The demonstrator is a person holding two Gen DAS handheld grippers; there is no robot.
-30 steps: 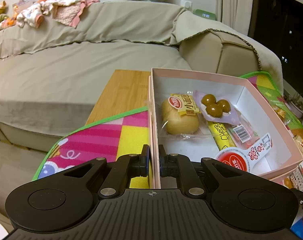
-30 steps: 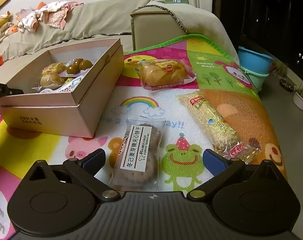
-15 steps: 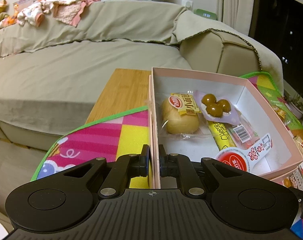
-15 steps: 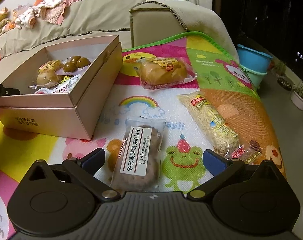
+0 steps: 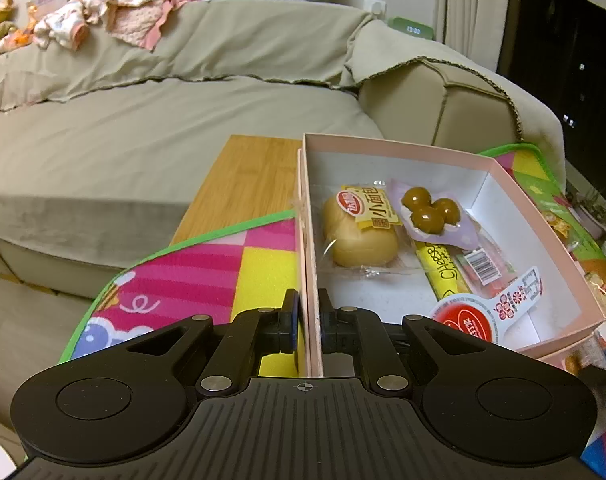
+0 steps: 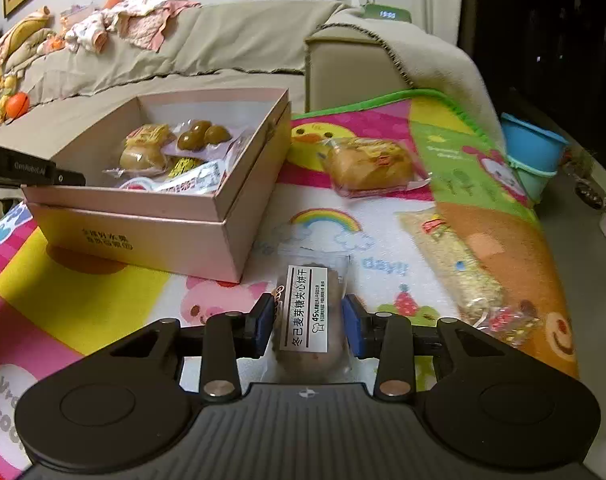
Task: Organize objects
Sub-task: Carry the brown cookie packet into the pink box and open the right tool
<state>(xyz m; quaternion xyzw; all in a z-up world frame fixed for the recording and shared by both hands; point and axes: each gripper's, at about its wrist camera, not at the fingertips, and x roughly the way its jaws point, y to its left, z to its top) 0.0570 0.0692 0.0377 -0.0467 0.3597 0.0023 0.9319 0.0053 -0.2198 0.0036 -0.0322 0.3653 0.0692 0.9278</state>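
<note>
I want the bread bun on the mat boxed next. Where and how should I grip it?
Probably across the short width of the wrapped bun, at its plump middle, coming down from above: it lies flat and apart from the pink box, its long axis running left to right.

Your left gripper [image 5: 308,322] points forward and down, its jaws pinched on the near left wall of the pink box [image 5: 499,172], one finger outside, one inside. Your right gripper [image 6: 308,322] points down likewise; its jaws have just been closing, and the blue pads [image 6: 352,330] seem to touch the biscuit packet [image 6: 309,316] between them, though blur hides the contact.
</note>
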